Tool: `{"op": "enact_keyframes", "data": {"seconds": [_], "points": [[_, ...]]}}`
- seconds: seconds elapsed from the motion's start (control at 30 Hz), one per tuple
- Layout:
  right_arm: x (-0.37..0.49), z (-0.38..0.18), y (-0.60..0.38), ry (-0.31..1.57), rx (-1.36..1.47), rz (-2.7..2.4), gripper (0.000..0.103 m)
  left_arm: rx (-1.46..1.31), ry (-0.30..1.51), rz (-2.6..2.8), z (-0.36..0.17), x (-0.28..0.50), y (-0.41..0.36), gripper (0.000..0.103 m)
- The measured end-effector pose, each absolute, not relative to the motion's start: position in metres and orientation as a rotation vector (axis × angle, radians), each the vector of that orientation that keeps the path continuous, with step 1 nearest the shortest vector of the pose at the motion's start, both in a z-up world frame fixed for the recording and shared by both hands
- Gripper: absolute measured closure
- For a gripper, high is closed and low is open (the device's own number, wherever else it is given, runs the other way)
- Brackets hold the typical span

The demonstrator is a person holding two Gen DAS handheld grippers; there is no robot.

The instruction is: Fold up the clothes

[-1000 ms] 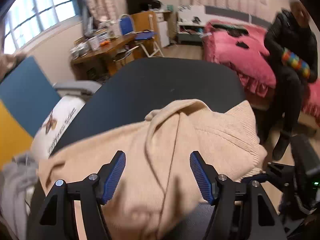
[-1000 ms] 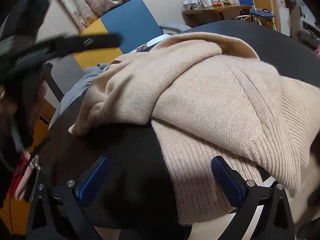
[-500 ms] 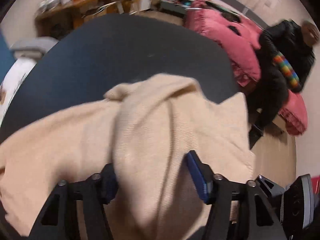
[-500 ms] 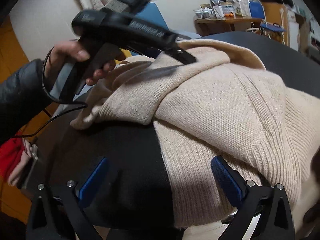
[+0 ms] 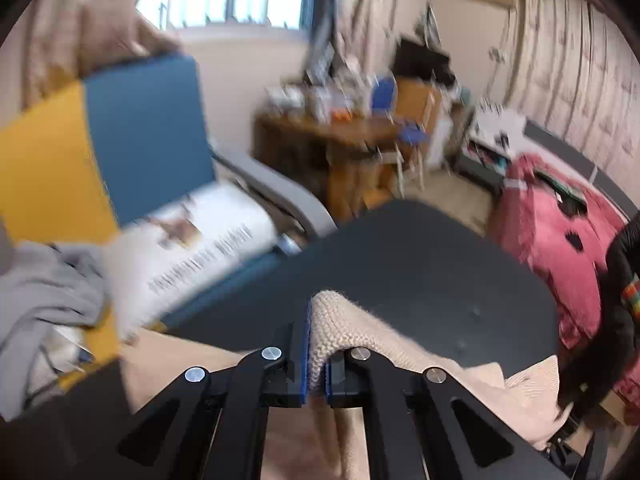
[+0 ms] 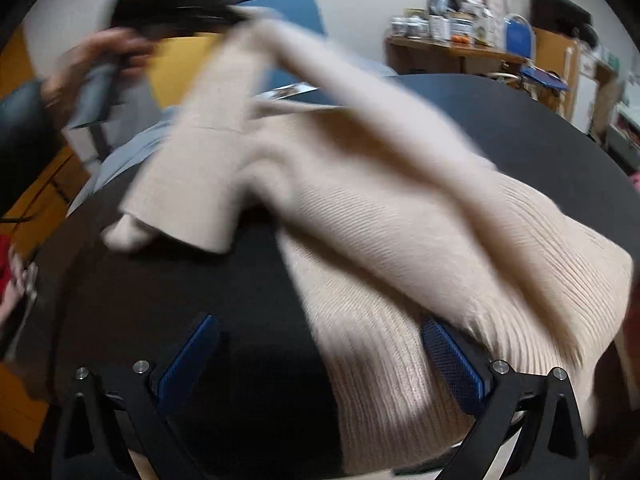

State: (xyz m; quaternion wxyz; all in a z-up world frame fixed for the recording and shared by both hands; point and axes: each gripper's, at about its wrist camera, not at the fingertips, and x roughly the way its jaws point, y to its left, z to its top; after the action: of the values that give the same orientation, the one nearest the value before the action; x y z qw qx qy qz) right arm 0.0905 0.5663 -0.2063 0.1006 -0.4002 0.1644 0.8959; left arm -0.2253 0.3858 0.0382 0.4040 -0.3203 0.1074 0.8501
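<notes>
Beige sweater [image 6: 400, 216] on dark table [image 6: 540, 132], rumpled, no fold made; judged early stage, flattening and all folds left.
Left gripper [image 5: 316, 344] jaws clamped on knit fold bunched between pads.
Right gripper [image 6: 320, 364] jaws wide apart, ribbed hem lying between them, unpinched.
Right view alone shows hand [image 6: 100, 60] lifting cloth clear of table, rest draped toward right jaws.
Left view alone shows armchair [image 5: 152, 128] beyond jaws.
</notes>
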Motion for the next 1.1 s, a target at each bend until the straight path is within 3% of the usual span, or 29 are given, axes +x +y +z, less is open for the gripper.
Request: {"op": "enact_keyframes", "data": {"seconds": [0.1, 0.23, 0.33, 0.47, 0.57, 0.67, 0.77, 0.9, 0.93, 1.1], "points": [[0.082, -0.208, 0.586, 0.554, -1.190, 2.614, 0.000, -0.740, 0.206, 2.165, 0.061, -0.207, 0.336, 0.099], [0.077, -0.210, 0.581, 0.446, -1.255, 2.599, 0.000, -0.753, 0.089, 2.159, 0.059, -0.157, 0.261, 0.099], [0.079, -0.213, 0.569, 0.307, -1.306, 2.594, 0.000, -0.826, 0.037, 2.151, 0.044, -0.116, 0.209, 0.099], [0.091, -0.211, 0.565, 0.306, -1.311, 2.597, 0.000, -0.992, -0.050, 2.205, 0.006, -0.072, 0.130, 0.099], [0.099, -0.210, 0.566, 0.321, -1.322, 2.588, 0.000, -1.093, 0.043, 2.262, -0.021, -0.043, 0.101, 0.099], [0.085, -0.202, 0.565, 0.455, -1.287, 2.604, 0.000, -1.183, 0.185, 2.325, -0.045, -0.020, 0.077, 0.095], [0.095, -0.198, 0.581, 0.708, -1.206, 2.625, 0.000, -1.257, 0.274, 2.404, -0.057, -0.010, 0.051, 0.086], [0.129, -0.196, 0.592, 0.963, -1.089, 2.597, 0.000, -1.228, 0.261, 2.461, -0.048, -0.001, 0.029, 0.062], [0.140, -0.192, 0.576, 1.024, -1.046, 2.576, 0.000, -1.178, 0.283, 2.438, -0.044, 0.002, 0.036, 0.055], [0.157, -0.181, 0.623, 1.279, -0.787, 2.432, 0.000, -0.876, 0.513, 2.139, -0.038, 0.032, 0.138, 0.042]]}}
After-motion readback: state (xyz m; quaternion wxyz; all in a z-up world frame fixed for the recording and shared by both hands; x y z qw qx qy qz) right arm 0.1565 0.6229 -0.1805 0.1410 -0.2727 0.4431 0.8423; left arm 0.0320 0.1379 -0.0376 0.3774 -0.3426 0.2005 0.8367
